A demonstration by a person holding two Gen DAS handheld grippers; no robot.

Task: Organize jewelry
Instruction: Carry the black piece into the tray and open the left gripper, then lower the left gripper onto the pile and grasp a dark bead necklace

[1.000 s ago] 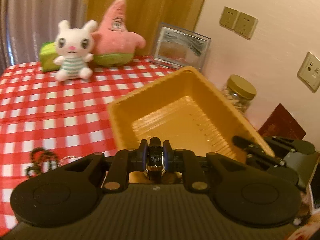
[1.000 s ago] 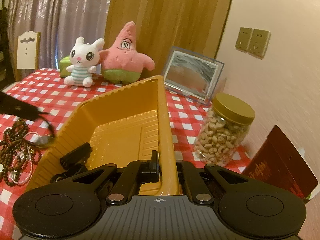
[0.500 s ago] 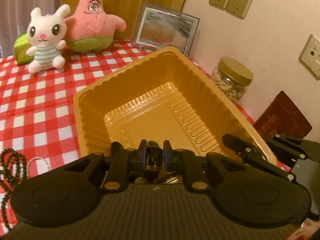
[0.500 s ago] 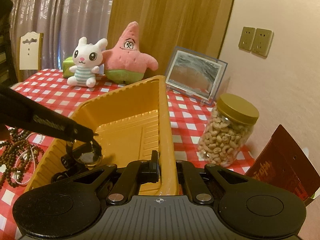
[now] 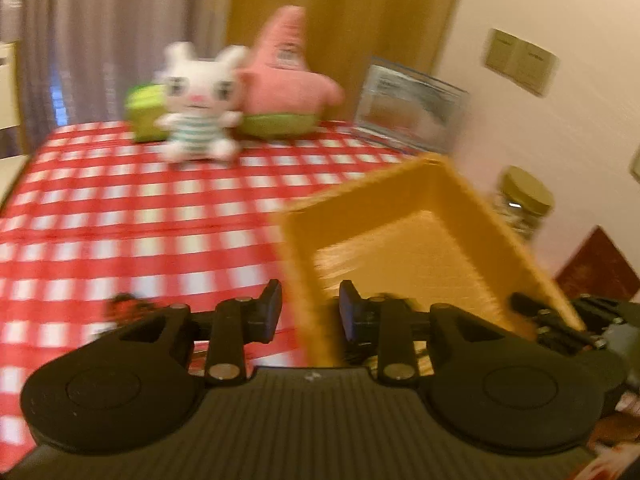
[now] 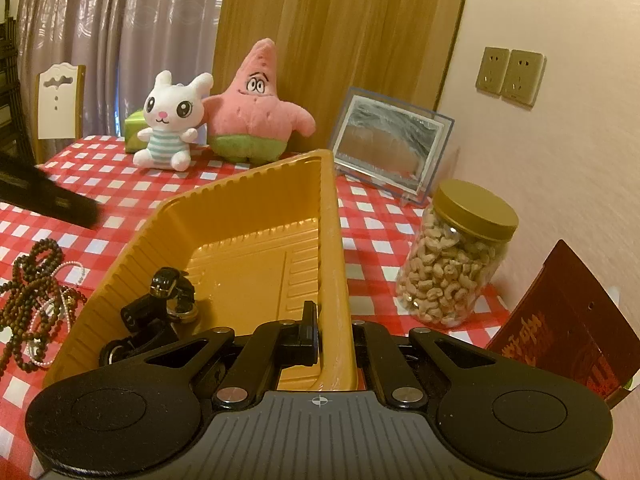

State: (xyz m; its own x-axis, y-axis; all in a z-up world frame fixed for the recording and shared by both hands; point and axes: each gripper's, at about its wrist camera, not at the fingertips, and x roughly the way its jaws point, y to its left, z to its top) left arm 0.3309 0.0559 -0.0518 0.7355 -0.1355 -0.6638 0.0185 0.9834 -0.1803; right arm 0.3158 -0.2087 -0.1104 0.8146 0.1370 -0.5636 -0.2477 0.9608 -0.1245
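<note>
A yellow plastic tray (image 6: 256, 184) stands on the red checked tablecloth. A black and gold watch (image 6: 170, 292) lies in its near left corner. My right gripper (image 6: 334, 338) is shut on the tray's right wall. My left gripper (image 5: 310, 312) is open and empty, with the tray's (image 5: 460, 200) near corner between its fingers; this view is blurred. The left gripper's arm (image 6: 48, 198) shows at the left in the right wrist view. Dark bead necklaces and a pearl strand (image 6: 36, 292) lie on the cloth left of the tray.
A white bunny toy (image 6: 170, 120), a pink starfish toy (image 6: 256, 104) and a green box (image 6: 134, 130) stand at the back. A framed picture (image 6: 390, 146), a jar of cashews (image 6: 460, 252) and a dark red booklet (image 6: 568, 320) stand along the right wall.
My left gripper opened and let go of the watch, which now lies in the tray. The left gripper then pulled back and swung left. The right gripper has held still.
</note>
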